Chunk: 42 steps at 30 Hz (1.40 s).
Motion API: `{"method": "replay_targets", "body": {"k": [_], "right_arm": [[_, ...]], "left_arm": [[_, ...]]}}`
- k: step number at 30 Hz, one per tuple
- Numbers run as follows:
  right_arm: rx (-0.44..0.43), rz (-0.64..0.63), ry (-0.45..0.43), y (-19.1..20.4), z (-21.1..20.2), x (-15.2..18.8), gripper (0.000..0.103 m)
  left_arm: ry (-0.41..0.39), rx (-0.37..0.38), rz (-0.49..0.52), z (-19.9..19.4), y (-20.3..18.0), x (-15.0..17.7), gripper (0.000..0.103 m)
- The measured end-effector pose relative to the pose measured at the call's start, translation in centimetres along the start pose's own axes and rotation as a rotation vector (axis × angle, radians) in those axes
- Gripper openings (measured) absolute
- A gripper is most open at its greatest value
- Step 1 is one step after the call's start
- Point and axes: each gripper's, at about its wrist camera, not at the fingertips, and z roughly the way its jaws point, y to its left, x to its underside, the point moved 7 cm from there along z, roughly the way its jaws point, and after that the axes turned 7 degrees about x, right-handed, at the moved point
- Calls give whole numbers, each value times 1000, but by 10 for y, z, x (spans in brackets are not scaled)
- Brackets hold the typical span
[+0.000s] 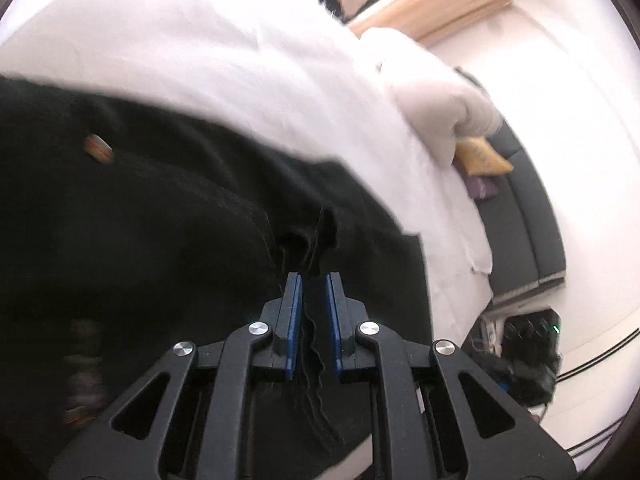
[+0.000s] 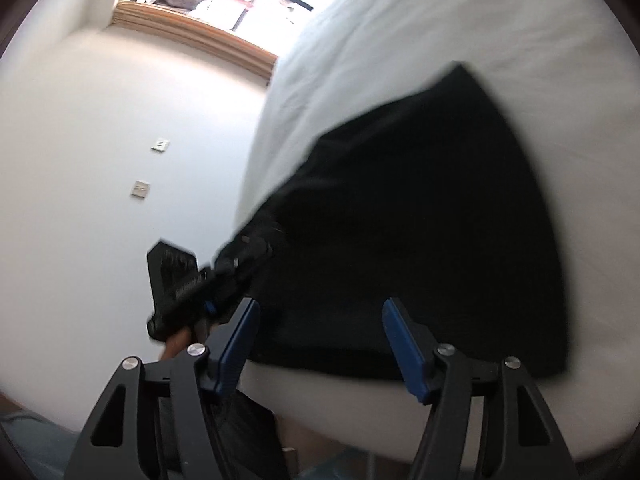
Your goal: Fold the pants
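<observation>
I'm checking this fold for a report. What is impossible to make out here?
- Left wrist view: folds in the black pants, lost in darkness and blur.
- Left wrist view: small orange tag, blurred.
- Right wrist view: left gripper, its jaws lost against the pants.
- Right wrist view: bed, cut off.

The pants [image 2: 420, 240] lie on the bed [image 2: 500, 60], a pillow [image 1: 432, 108] behind them.

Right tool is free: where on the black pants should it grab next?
Probably the near hem edge of the black pants, at the corner nearest the right tool. That edge lies flat on the white bed, so come in low from the near side, open jaws straddling the edge.
</observation>
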Motion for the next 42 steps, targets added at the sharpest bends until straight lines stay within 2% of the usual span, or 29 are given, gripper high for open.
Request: {"method": "replay_targets", "body": {"k": [1,3,4,5,6,7,8,9,10,11,14,17,22,24,25,27,29,33,35,36,38,42], "right_arm": [[-16,-13,0,4,7,-5,70],[-48,0,26,4,33,-18,93],[-20,17,48,-5,44,-18,96],[87,27,93,-23,66,-16,90],[131,7,93,-27,69,-16,90],[149,-20,76,-22,68,-17,92],[165,-43,74,-14,64,-16,94],[150,-63,82,-2,60,-14,93],[115,-70,83,8,59,-13,93],[73,-92,69,24,53,-11,93],[-11,-137,38,55,43,-7,93],[-54,-134,36,72,45,-4,93],[-79,-132,66,89,61,7,87],[-88,-127,73,96,69,9,83],[-95,-127,76,97,68,11,83],[-107,-125,79,100,72,12,83],[-119,-117,82,97,67,12,82],[-140,-99,86,118,87,5,81],[-142,-99,90,122,91,6,81],[-143,-99,92,122,91,6,81],[-145,-100,94,123,94,6,81],[-140,-97,94,121,95,4,81]], "left_arm": [[-55,-8,22,-24,-5,0,12],[-145,-32,29,-63,-8,5,12],[-192,-33,20,-85,-9,9,12],[-235,-45,6,-103,-8,14,16],[-262,-56,-5,-118,-6,20,22],[-295,-73,-25,-137,-1,28,47],[-339,-91,-60,-160,8,39,78],[-384,-108,-90,-174,13,50,84],[-464,-141,-143,-200,28,63,85],[-488,-154,-176,-219,41,70,85],[-498,-164,-285,-242,70,91,85],[-510,-131,-348,-255,85,89,85],[-451,-122,-306,-227,82,90,85],[-432,-105,-370,-208,88,86,85],[-442,-74,-411,-201,97,87,85],[-471,-45,-428,-197,102,85,85],[-475,-45,-431,-192,107,85,85],[-494,-20,-452,-185,108,82,83],[-491,-3,-462,-182,112,85,70],[-483,-3,-475,-183,115,72,57],[-478,15,-516,-180,115,76,28],[-468,59,-555,-179,122,80,18]]}}
